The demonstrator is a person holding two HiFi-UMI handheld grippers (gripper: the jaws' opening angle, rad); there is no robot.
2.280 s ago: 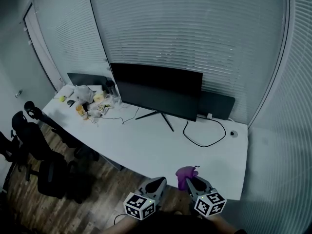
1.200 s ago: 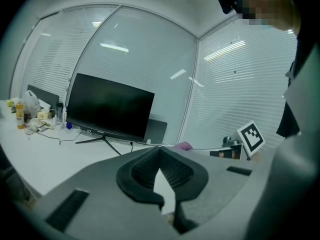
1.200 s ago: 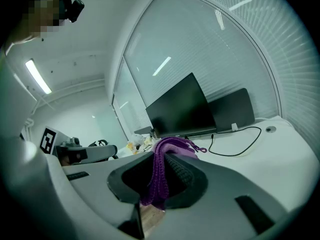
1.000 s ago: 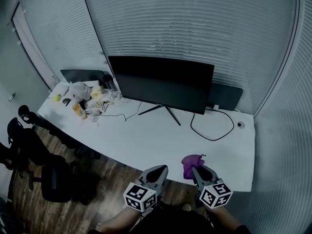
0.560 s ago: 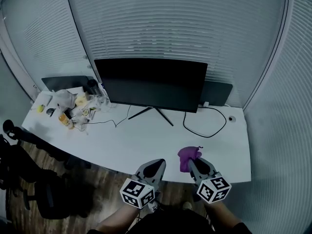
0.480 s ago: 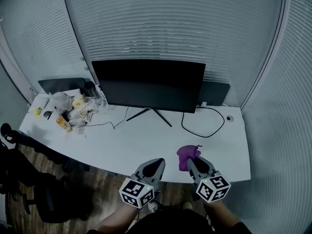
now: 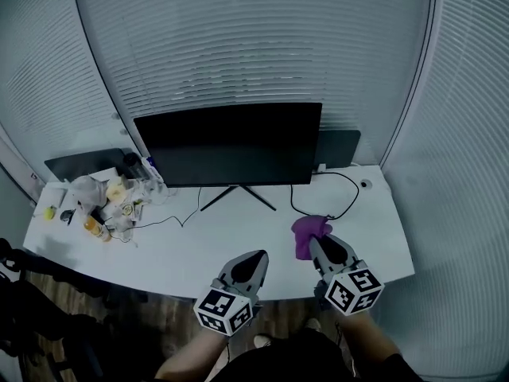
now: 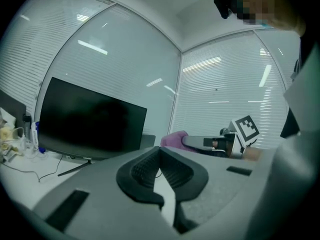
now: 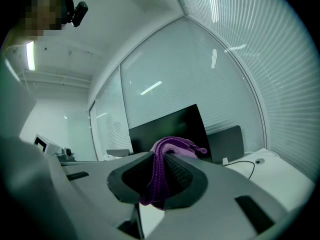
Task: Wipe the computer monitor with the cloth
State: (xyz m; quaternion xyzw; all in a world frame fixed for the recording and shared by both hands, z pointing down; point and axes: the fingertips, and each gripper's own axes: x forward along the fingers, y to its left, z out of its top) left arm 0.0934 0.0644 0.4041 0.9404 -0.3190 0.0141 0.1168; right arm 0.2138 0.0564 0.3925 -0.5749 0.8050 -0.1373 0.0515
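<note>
Between the right gripper's (image 9: 159, 181) jaws, purple cloth (image 9: 167, 154).

Purple cloth (image 7: 307, 228), bunched in the right hand-held gripper (image 7: 319, 244), faces the upright, seemingly unlit monitor (image 7: 229, 144).

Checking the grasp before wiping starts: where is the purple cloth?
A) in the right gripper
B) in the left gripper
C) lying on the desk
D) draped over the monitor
A: the purple cloth is clamped in the shut jaws of the right gripper; the left gripper is shut on nothing.
</note>
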